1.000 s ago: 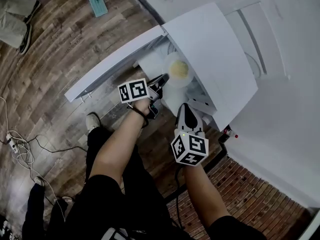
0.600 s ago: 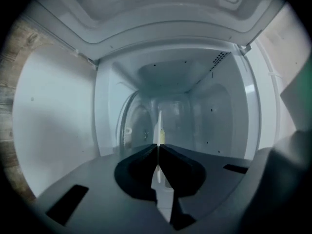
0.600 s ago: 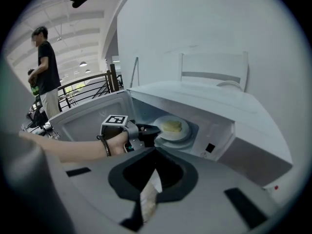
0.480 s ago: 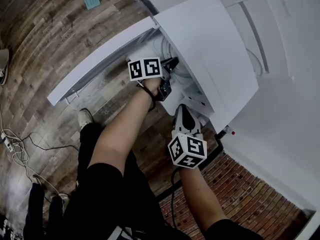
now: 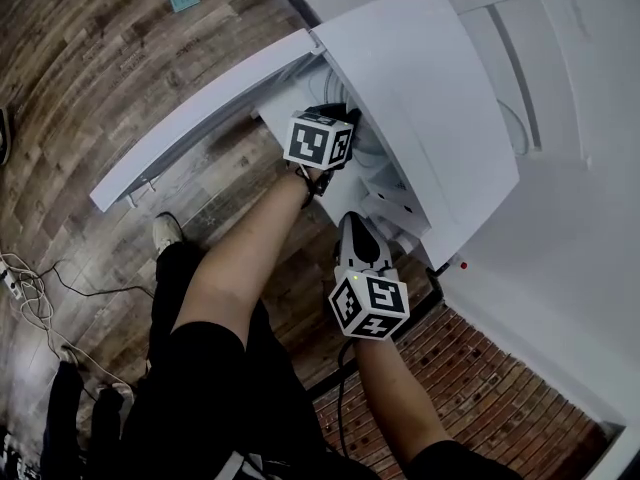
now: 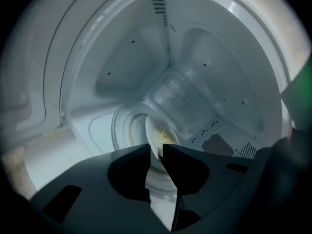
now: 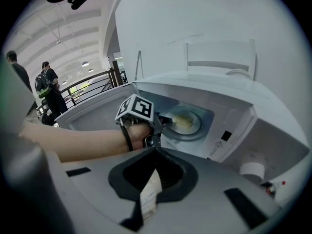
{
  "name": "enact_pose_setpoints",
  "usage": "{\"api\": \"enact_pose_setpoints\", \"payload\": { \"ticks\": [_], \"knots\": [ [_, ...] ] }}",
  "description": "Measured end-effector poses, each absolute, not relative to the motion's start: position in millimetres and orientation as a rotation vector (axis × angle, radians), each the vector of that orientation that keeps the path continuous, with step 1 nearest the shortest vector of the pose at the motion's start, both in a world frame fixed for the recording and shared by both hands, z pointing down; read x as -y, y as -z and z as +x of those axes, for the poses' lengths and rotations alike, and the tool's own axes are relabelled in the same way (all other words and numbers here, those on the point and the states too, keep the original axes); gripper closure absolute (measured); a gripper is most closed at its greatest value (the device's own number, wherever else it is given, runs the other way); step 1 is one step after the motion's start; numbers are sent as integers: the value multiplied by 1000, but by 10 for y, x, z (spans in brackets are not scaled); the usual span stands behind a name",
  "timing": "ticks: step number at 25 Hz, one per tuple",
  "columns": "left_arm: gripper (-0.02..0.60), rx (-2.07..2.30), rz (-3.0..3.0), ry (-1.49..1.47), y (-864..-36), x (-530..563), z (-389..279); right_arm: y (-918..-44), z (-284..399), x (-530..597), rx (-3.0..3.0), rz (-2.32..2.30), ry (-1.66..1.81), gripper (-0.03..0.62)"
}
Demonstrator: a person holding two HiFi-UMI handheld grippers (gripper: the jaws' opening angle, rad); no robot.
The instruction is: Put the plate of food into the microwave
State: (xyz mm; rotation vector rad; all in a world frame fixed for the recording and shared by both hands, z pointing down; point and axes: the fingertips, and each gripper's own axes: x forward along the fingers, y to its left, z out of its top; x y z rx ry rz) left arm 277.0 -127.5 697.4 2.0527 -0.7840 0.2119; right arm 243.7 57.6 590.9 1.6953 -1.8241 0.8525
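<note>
The white microwave [image 5: 430, 98] stands with its door [image 5: 200, 118] swung open to the left. My left gripper [image 5: 338, 118] reaches into the cavity. In the left gripper view the white plate [image 6: 152, 130] with yellow food [image 6: 165, 138] rests on the glass turntable [image 6: 127, 126], its rim between the jaws of the left gripper [image 6: 156, 147]. Those jaws are opening and stand a little apart from the rim. The right gripper view shows the plate [image 7: 183, 122] inside, just beyond the left gripper [image 7: 163, 118]. My right gripper [image 5: 352, 218] hangs shut and holding nothing in front of the microwave.
The open door blocks the left side of the cavity. A small red-tipped part [image 5: 460, 265] sits below the microwave's near corner. Cables [image 5: 30, 298] lie on the wooden floor at the left. Two people [image 7: 46, 89] stand far off by a railing.
The left gripper has carried the plate from the microwave's mouth deeper into the cavity, so the plate has gone out of the head view. The right gripper has hardly moved.
</note>
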Motion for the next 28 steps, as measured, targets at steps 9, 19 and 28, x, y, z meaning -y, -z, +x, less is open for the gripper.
{"api": "enact_pose_setpoints", "payload": {
  "ticks": [9,19,28],
  "knots": [
    [466,1170,2380,-434,-6986,1475,2522,-5962,2407,-590,1825,1693,-868,580],
    [584,986,2430,-395,-6335,1004,2014,-5719,2318,-340,1864,1825,-836,582],
    [584,981,2407,-427,-5165,483,1275,-4972,1923,-73,1928,1948,-800,582]
  ]
}}
